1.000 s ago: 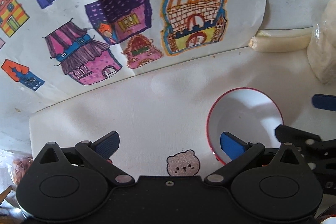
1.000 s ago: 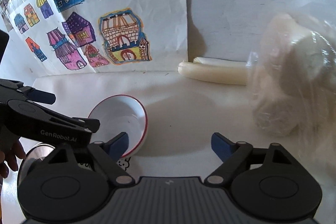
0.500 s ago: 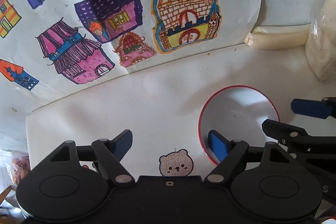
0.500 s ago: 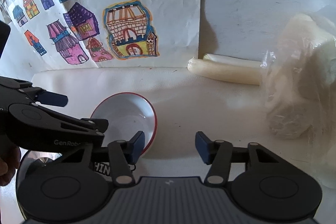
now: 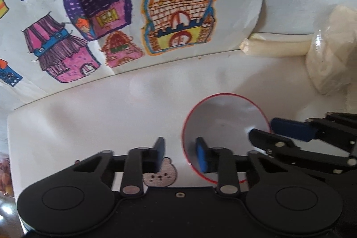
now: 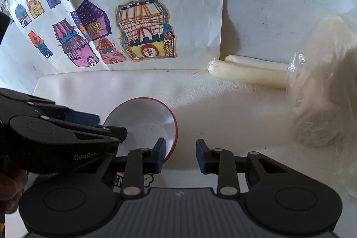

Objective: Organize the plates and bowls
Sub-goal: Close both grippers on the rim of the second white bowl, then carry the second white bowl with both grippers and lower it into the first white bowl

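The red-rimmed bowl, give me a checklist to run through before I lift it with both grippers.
1. Left gripper straddles the bowl rim, one finger inside: ok.
2. Right gripper straddles the opposite rim: ok.
3. Both grippers' jaws have just been closing with the rim between them; pads actually pressing it: cannot tell.
4. Bowl empty: ok.
5. Bowl upright on the white cloth: ok.
6. Plastic bag apart from the bowl: ok.
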Demonstrator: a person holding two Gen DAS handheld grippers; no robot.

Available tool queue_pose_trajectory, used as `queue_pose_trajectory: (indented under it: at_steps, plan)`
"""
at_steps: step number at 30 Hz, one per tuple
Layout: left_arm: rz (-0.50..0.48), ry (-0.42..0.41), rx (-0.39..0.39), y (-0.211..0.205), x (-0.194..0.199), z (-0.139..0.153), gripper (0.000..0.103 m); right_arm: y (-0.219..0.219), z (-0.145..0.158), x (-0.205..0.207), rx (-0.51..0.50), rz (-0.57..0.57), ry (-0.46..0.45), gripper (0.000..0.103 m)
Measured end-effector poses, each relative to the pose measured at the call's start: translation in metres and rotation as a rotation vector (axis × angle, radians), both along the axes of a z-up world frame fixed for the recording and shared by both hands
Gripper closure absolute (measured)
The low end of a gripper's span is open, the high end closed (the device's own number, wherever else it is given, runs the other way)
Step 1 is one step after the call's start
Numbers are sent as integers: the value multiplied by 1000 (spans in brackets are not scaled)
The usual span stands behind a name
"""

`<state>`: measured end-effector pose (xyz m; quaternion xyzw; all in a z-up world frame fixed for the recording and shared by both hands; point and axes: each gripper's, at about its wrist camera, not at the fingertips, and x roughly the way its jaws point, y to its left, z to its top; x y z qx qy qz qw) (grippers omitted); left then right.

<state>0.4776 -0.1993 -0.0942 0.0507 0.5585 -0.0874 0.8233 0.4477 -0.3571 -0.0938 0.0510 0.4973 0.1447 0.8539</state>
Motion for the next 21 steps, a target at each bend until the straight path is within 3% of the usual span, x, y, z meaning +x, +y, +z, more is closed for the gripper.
queue_pose_trajectory:
  at_steps: [9, 21]
  plan:
    - [50, 3, -62, 4, -2, 1, 94, -2, -1, -2, 67, -31, 9, 92]
    - [82, -9, -81, -3, -34, 15, 97, -10, 4, -27, 107, -29, 2, 94]
